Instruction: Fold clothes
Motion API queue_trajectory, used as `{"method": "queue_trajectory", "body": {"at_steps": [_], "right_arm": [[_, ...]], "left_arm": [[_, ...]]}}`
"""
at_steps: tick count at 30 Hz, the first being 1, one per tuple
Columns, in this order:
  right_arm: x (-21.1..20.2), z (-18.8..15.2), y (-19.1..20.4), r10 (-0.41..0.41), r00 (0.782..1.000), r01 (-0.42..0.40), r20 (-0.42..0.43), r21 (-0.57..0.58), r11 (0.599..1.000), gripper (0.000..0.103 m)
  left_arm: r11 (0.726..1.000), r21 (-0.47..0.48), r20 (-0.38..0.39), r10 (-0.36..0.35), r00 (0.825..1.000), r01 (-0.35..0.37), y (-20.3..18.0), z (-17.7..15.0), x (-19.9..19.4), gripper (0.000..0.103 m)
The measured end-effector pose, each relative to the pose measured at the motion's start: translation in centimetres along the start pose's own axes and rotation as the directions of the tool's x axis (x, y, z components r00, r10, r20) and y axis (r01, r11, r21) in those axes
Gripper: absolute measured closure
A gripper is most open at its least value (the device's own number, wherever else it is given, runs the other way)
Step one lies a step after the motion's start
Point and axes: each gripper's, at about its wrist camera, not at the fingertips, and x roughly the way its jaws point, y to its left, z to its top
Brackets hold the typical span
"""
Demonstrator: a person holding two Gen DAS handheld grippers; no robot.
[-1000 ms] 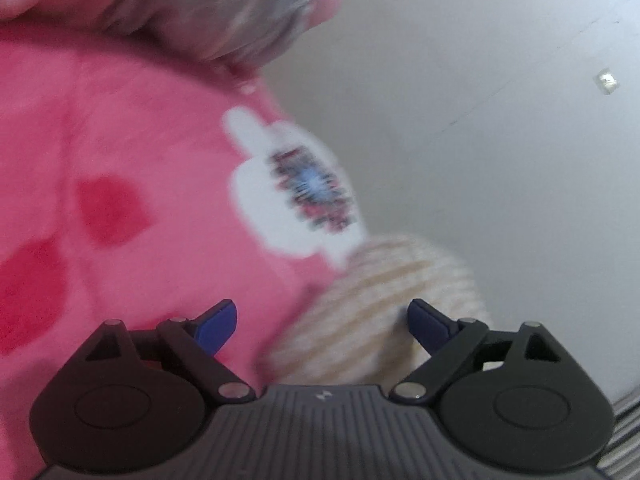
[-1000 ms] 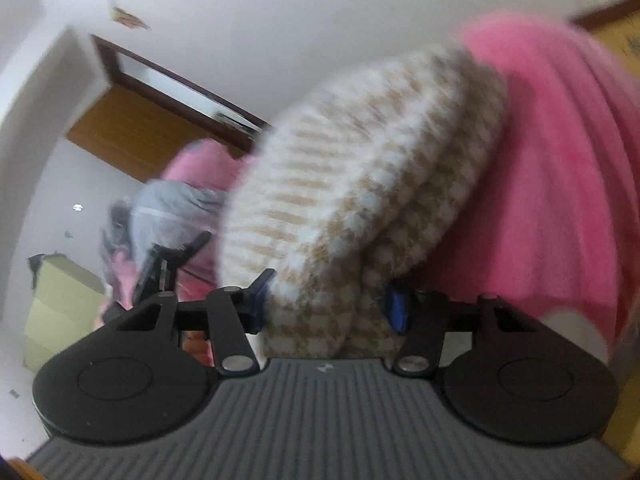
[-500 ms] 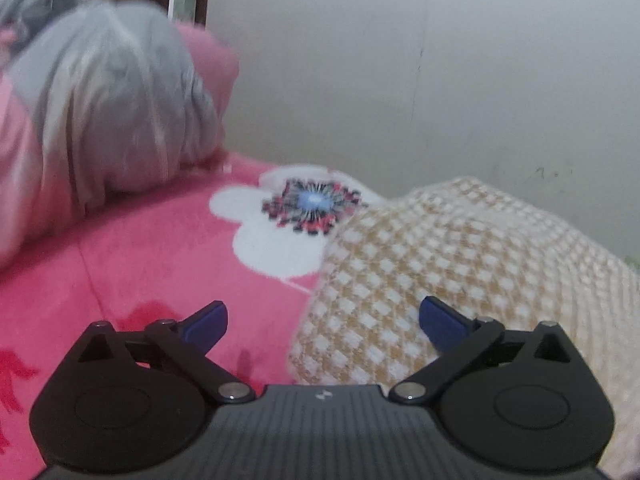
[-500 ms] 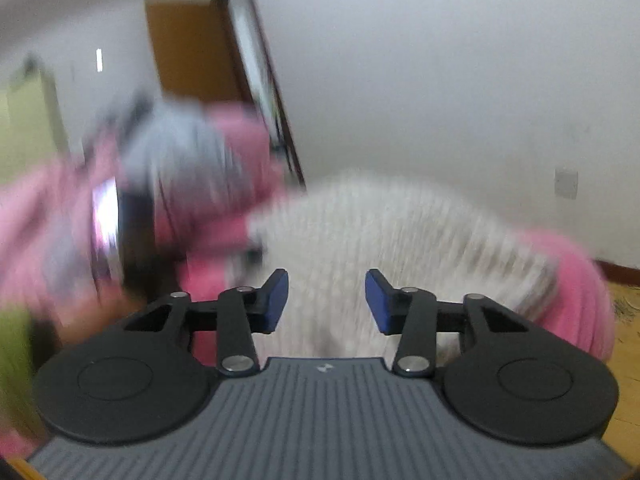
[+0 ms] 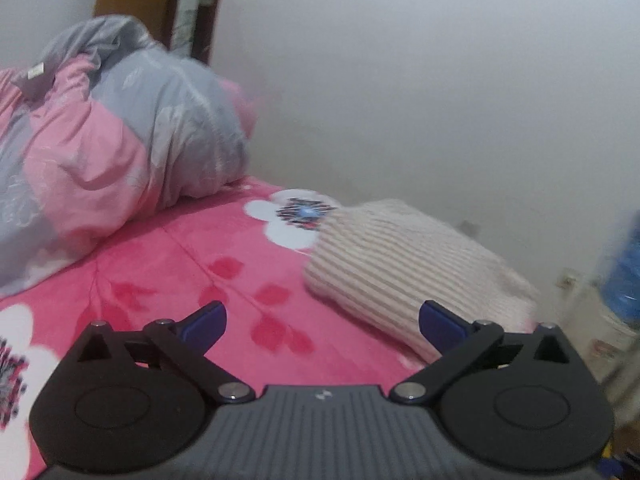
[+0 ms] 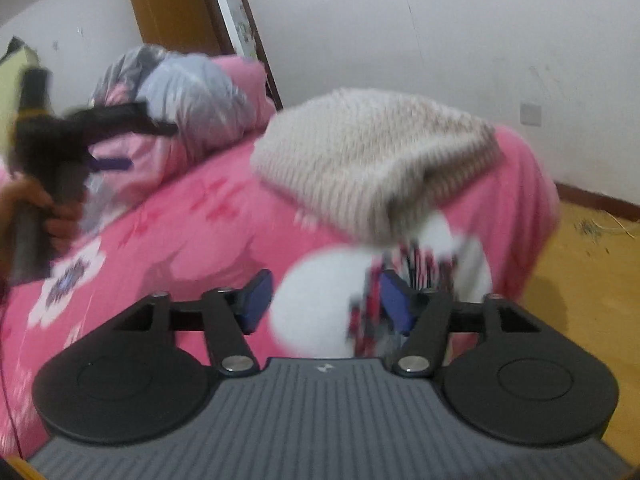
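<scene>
Folded sweater (image 5: 404, 268), cream and tan knit, lies on the pink flowered blanket (image 5: 192, 264) of the bed, near the bed's far corner by the white wall, partly covering one of the white flower prints. Left tool (image 5: 322, 322) stands at its widest, blue pads spread far apart with nothing between them; it hangs above the blanket, pointing slightly downward, the sweater ahead and to its right, not touched. From the right wrist view the same tool shows blurred at the left edge, gripped by a hand (image 6: 38, 210) around its handle, raised above the bedding. Right tool (image 6: 326, 304) is partway open and its jaws are opening, empty between the pads, with only the blanket's white flower beneath; it also tilts downward, the sweater lying beyond it and clear of it. A crumpled grey and pink quilt (image 5: 120, 152) is heaped at the head of the bed, well apart from the sweater.
</scene>
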Motion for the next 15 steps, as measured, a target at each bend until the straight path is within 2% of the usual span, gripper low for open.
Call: {"method": "queue_trajectory", "body": {"at_steps": [4, 7, 10, 15], "right_arm": [[-3.7, -2.4, 3.2, -0.056, 0.998, 0.055, 0.001, -0.068, 0.996, 0.016], [-6.4, -3.4, 5.0, -0.090, 0.996, 0.091, 0.027, -0.071, 0.993, 0.001], [-8.4, -3.7, 6.9, -0.147, 0.988, 0.151, 0.047, -0.087, 0.985, 0.001], [-11.3, -3.8, 10.3, -0.218, 0.972, 0.226, 0.087, -0.100, 0.969, 0.001]], "left_arm": [[0.998, 0.023, 0.046, -0.055, 0.997, 0.054, -1.3, -3.4, -7.8, 0.000], [0.996, 0.064, 0.088, -0.063, 0.994, 0.058, -2.4, -5.2, -13.0, 0.000], [0.997, 0.076, 0.131, -0.014, 0.991, 0.004, -3.6, -7.0, -16.9, 0.000], [0.995, 0.071, 0.092, 0.068, 0.993, -0.075, -4.7, -9.0, -20.0, 0.000]]}}
